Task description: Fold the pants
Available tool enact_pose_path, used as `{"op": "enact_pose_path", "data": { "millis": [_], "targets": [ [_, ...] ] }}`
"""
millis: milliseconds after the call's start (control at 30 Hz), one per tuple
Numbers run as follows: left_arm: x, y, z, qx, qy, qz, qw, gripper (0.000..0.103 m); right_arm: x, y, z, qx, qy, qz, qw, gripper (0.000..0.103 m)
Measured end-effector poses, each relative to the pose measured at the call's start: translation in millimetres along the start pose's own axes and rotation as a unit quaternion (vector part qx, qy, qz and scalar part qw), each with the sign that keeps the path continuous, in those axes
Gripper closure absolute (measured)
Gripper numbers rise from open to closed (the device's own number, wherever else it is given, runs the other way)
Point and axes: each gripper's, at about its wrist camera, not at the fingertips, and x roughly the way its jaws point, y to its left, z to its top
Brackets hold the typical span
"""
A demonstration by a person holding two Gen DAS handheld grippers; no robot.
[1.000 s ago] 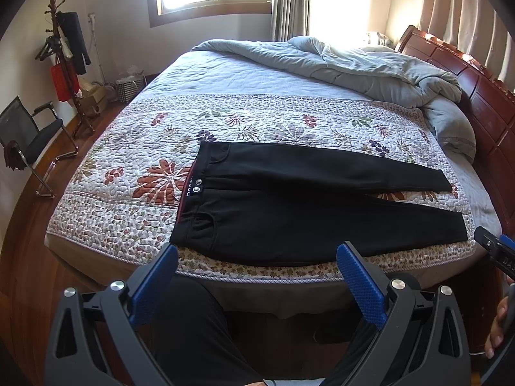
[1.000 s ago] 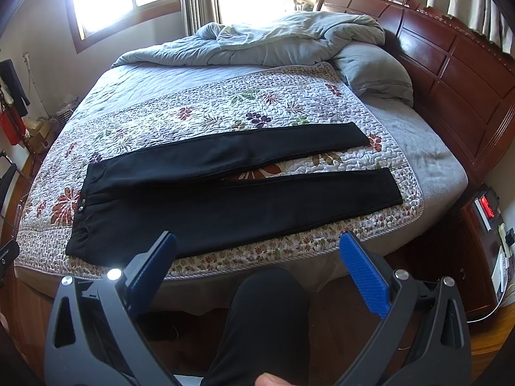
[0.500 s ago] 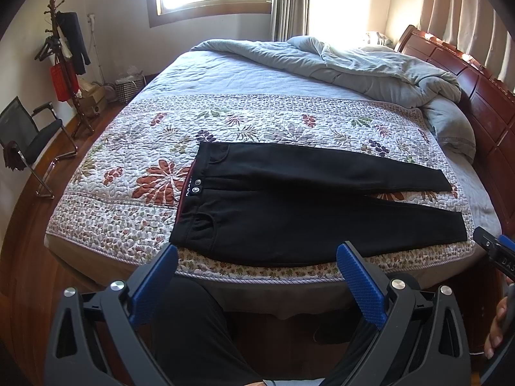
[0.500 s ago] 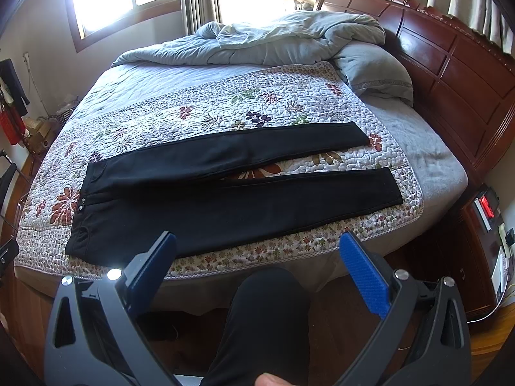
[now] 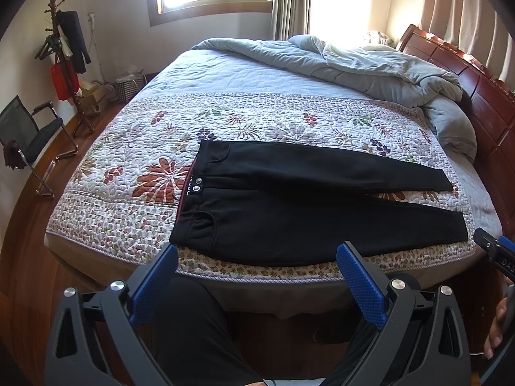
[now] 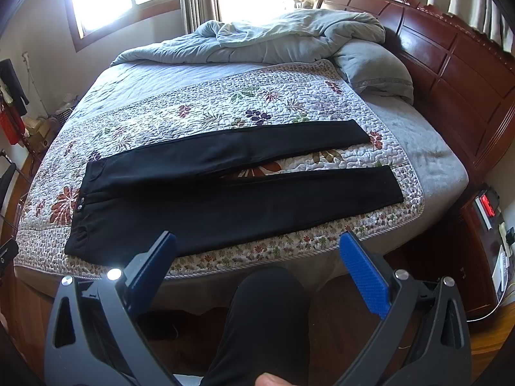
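two tools, left tool [image 5: 257,276] and right tool [image 6: 257,262], both spread wide, empty, short of flat black pants [image 5: 289,212]

Rumpled duvet [image 6: 283,37]; floral quilt [image 6: 225,103]

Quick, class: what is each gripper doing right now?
Left gripper: open, holding nothing, short of the black pants.
Right gripper: open, holding nothing.
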Motion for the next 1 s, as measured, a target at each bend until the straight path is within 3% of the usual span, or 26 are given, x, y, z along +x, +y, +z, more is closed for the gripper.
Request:
{"op": "enact_pose_path", "data": {
  "millis": [233, 433, 500, 567, 667, 767, 833, 867, 933, 1000],
  "targets": [
    [10.2, 0.6, -3.2, 0.007, 0.008, -0.001, 0.9999, 0.004, 8.1, 0.2, -1.5, -0.001, 0.008, -0.004, 1.000, 0.002],
    [25.6, 5.5, -6.0, 0.007, 0.010, -0.041, 0.9991, 0.004, 13.1, 3.0, 2.1, -0.017, 0.006, -0.017, 1.000, 0.002],
    [37.7, 9.9, -4.4, 0.007, 0.024, -0.077, 0.9967, 0.004, 13.3, 3.9, 5.6, -0.026, 0.002, -0.021, 0.999, 0.002],
    [50.4, 15.0, -3.3, 0.007, 0.034, -0.104, 0.9940, 0.004, 10.9, 5.0, 10.7, -0.041, -0.012, -0.027, 0.999, 0.002],
    [77.7, 27.9, -0.3, 0.006, 0.055, -0.102, 0.9933, 0.004, 7.0, 4.1, 19.5, -0.059, -0.047, -0.032, 0.997, 0.002],
    [109.6, 48.9, 7.7, 0.003, 0.077, -0.090, 0.9930, 0.004, 30.9, -2.5, 22.5, -0.095, -0.085, -0.034, 0.991, 0.002],
    [144.3, 73.0, 16.9, 0.001, 0.103, -0.061, 0.9928, 0.004, 70.5, -9.6, 25.0, -0.111, -0.040, -0.053, 0.992, 0.003],
    [156.6, 84.1, 21.0, -0.010, 0.116, -0.053, 0.9917, 0.004, 95.3, -19.7, 26.4, -0.110, -0.016, -0.040, 0.993, 0.003],
    [193.9, 118.3, 31.8, -0.049, 0.160, -0.060, 0.9840, 0.004, 115.1, -34.0, 29.9, -0.097, -0.006, -0.010, 0.995, 0.003],
    [216.9, 144.0, 42.3, -0.074, 0.173, -0.070, 0.9796, 0.004, 145.0, -55.8, 39.2, -0.082, 0.023, 0.045, 0.995, 0.003]
  ]
}}
